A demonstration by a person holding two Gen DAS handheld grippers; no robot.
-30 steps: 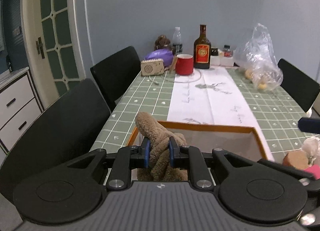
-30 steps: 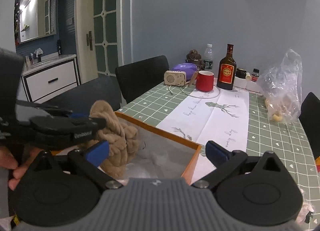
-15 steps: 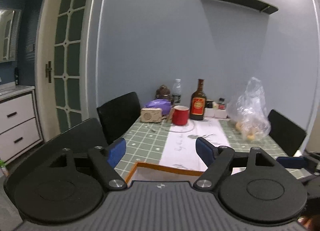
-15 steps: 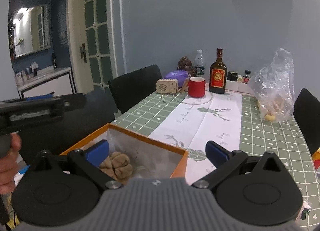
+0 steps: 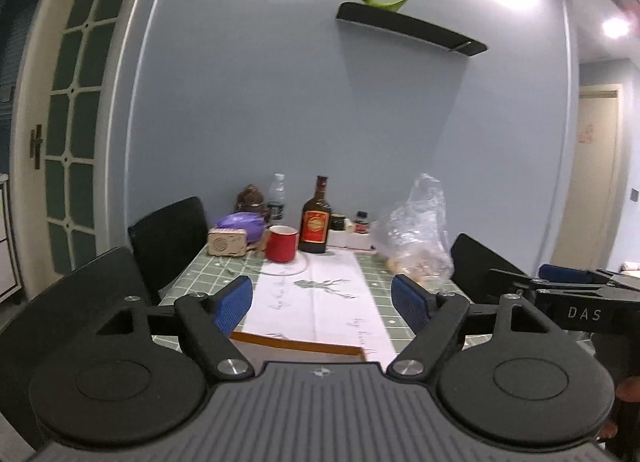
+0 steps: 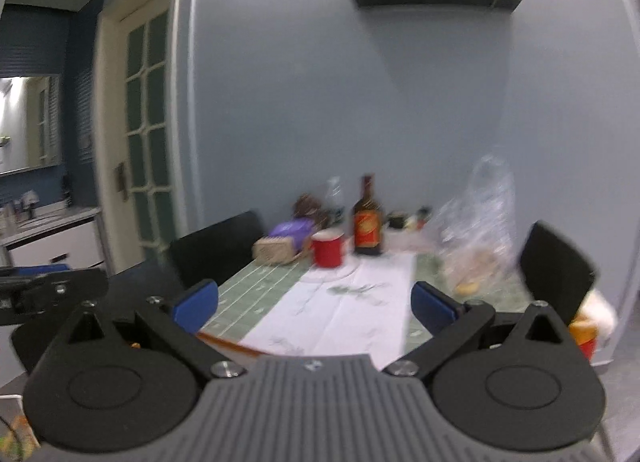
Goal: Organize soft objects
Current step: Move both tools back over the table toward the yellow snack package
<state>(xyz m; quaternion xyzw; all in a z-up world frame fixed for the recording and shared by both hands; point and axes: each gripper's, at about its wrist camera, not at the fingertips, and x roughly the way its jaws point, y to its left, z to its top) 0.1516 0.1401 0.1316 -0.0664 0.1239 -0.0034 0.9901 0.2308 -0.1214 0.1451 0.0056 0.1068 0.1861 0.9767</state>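
Gaping left tongs [image 5: 322, 304] above box rim [image 5: 298, 344].

The room is dim and bluish, lit from ceiling lamps that flare white at the top right in the left wrist view, one more bright spot glaring at the far right. The long black wall shelf [image 5: 412, 28] throws a soft slanting shadow down the grey-blue wall. That view is sharp; its edges bow, bending the pale glazed door [image 5: 60, 134]. The right wrist view is smeared by motion, so the brown glass bottle [image 6: 367, 222] and the crumpled clear plastic bag [image 6: 478, 230] look soft, perhaps doubled.
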